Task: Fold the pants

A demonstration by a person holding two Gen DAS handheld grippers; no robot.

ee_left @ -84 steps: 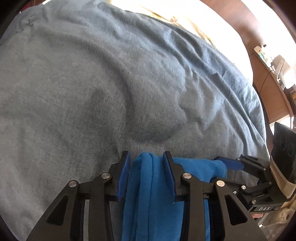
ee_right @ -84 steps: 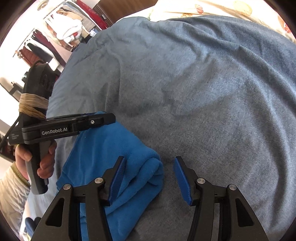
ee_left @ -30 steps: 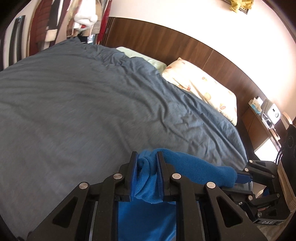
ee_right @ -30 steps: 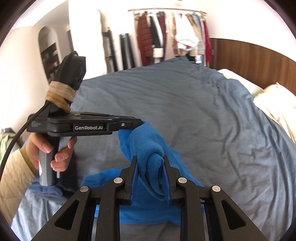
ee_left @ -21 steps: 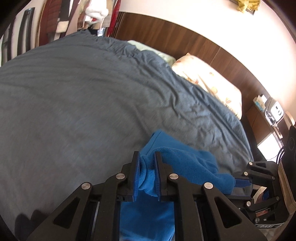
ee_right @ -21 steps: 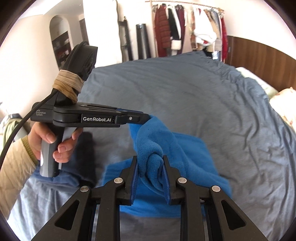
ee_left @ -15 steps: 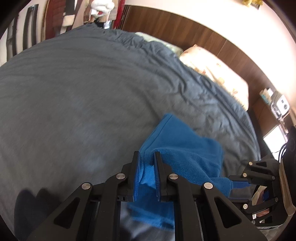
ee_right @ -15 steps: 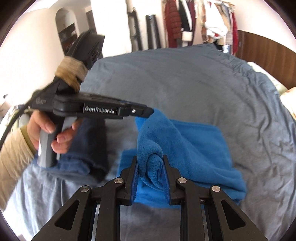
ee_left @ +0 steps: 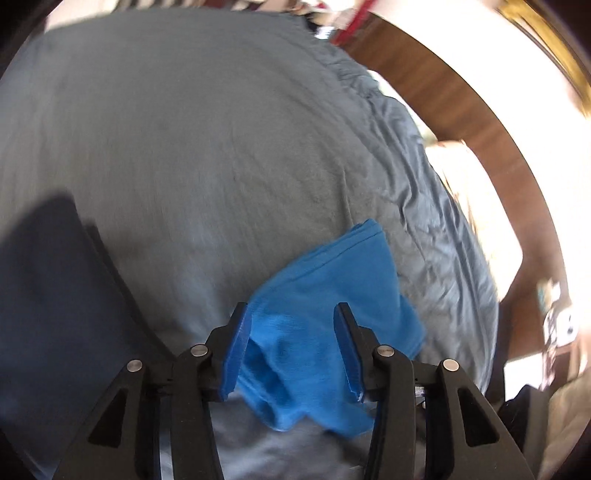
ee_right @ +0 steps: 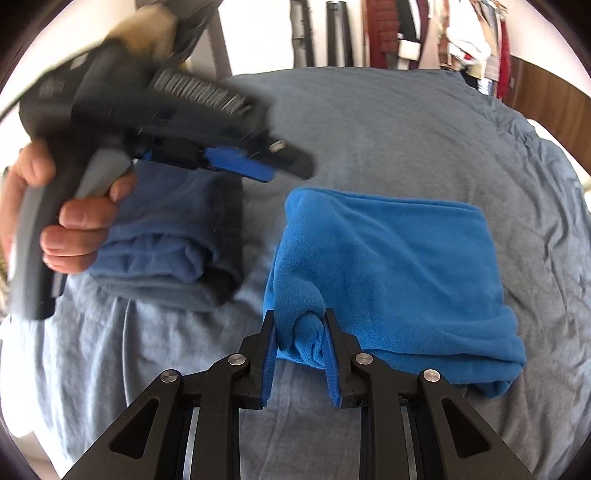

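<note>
Grey-blue bedding [ee_right: 424, 140] fills most of both views, rumpled toward a dark wooden headboard [ee_left: 461, 122] at the right, with clothes hanging on a rack [ee_right: 443, 33] against the far wall. On the cover lie the bright blue pants [ee_right: 391, 266], folded into a thick rectangle, and just to their left, apart from them, a stack of darker folded clothes [ee_right: 166, 254]. The right gripper [ee_right: 299, 328] has its pads clamped narrowly on a bunched near-left corner of the pants, the fabric squeezed into a roll between them. The left gripper [ee_left: 291, 321] has its jaws spread wide with nothing clasped; in its own view the pants lie beneath the gap, while from the right wrist it appears blurred, raised above the darker stack in a bare hand [ee_right: 77, 218]
</note>
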